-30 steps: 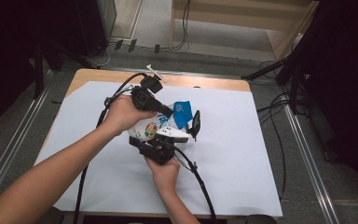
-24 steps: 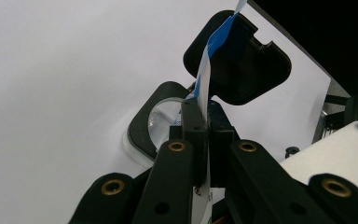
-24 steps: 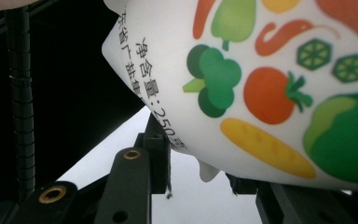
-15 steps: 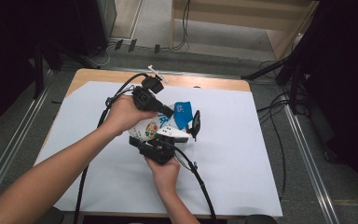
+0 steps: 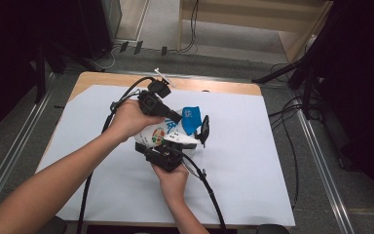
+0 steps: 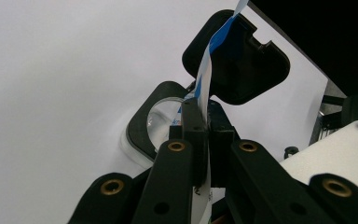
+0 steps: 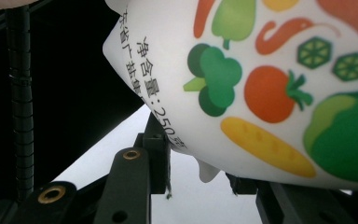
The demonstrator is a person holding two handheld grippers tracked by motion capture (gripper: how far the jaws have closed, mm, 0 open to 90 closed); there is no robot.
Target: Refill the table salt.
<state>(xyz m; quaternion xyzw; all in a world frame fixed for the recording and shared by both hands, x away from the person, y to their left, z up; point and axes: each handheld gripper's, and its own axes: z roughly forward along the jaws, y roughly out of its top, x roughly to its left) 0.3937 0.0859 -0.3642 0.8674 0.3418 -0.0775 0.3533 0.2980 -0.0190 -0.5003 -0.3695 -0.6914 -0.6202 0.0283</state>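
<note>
High view: hands and both grippers hide most of the bag [image 5: 191, 119]. Left gripper [image 6: 205, 135] jaws are clamped on its thin edge. Right gripper [image 7: 198, 175] jaws grip its printed lower end, pads mostly hidden.

The white vegetable-printed bag [image 7: 270, 88] bears black Chinese print reading "净含量:250", the rest too cut off to read.

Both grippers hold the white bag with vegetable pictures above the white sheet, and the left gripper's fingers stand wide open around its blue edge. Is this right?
Not quite. In the left gripper view, the left gripper has its fingers shut on the blue edge of the bag, not wide open. The rest holds: the right gripper grips the bag too, above the white sheet.
</note>
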